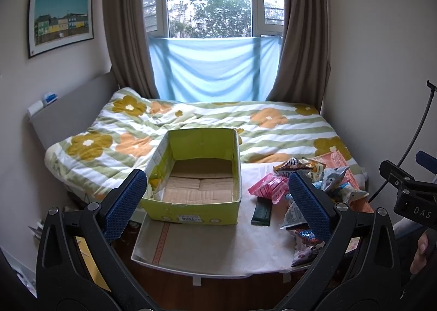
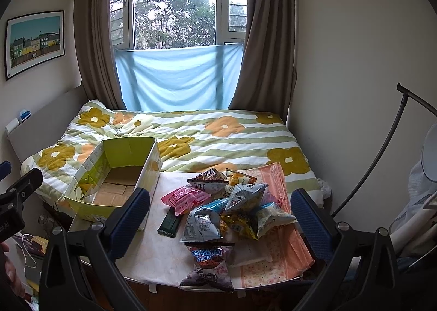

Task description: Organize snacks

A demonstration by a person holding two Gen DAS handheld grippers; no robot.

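Both tongs, left (image 1: 218, 201) and right (image 2: 220, 215), gape wide, empty. Snack pile (image 2: 232, 210) lies on the tabletop (image 2: 164, 256); empty box (image 2: 114, 180) at 10 o'clock. Grip one packet's edge only.

one open cardboard box (image 2: 114, 182) and one dark green bar (image 2: 170, 222). about eight snack bags (image 2: 235, 201) lie heaped; the exact count is unclear.

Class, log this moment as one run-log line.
left gripper: open, empty | right gripper: open, empty | yellow-green cardboard box: no snacks | pile of snack packets: beside box
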